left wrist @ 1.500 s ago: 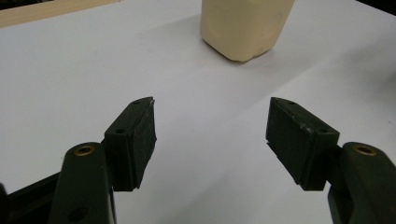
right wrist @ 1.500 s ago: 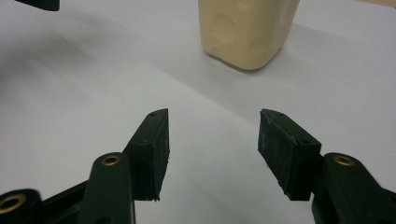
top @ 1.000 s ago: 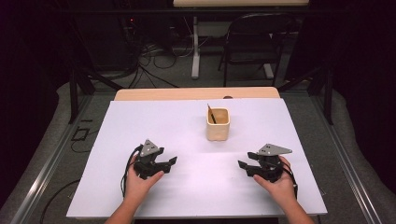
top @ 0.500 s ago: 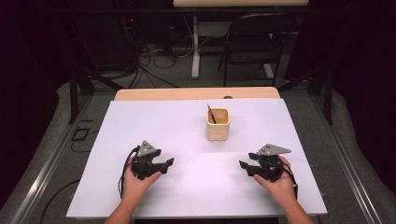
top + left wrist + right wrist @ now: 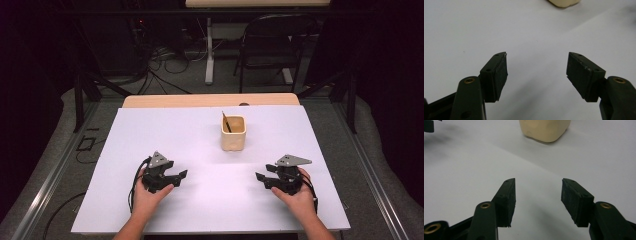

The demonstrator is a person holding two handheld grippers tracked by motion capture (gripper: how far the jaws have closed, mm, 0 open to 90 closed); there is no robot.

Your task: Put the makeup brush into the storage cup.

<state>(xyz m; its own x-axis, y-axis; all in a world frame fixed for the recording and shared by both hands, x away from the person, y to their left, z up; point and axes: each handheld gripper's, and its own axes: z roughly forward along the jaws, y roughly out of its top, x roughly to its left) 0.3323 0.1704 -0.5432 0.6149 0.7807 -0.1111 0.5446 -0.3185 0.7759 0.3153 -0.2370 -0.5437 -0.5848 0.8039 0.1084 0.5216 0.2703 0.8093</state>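
Where it enters the cup (image 5: 233,132), the stick's (image 5: 225,121) lower end is hidden.

White table (image 5: 150,130), bearing a cream cup (image 5: 233,135) near the far edge, right of centre.

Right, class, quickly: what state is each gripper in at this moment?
Left gripper: jaws open, nothing between them, resting on the white table.
Right gripper: jaws open, holding nothing, pointed toward the cream cup.

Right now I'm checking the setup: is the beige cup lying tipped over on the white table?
No, the beige cup stands upright on the white table, with a thin dark stick leaning inside it.
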